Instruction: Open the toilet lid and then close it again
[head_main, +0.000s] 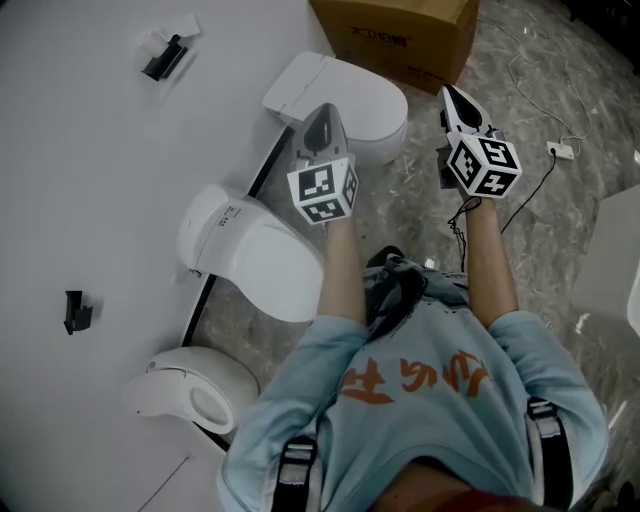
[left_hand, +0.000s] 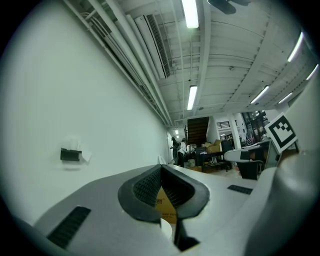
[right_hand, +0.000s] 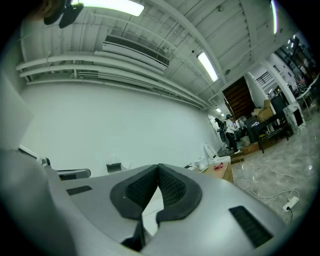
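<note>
Three toilets stood along the white wall: the far toilet (head_main: 370, 100) and the middle toilet (head_main: 265, 255) with lids down, and the near toilet (head_main: 190, 385) showing its bowl opening. Two grippers hung above the floor, the left gripper (head_main: 322, 110) over the far toilet's lid and the right gripper (head_main: 447, 92) beside it, near one cardboard box (head_main: 400, 35) cut off by the top edge. Each gripper view showed its own jaws pressed together with nothing between them. Two black wall brackets (head_main: 165, 58) appeared overhead. Only the gripper views showed the ceiling lights and distant, blurry people; neither showed a toilet clearly.
</note>
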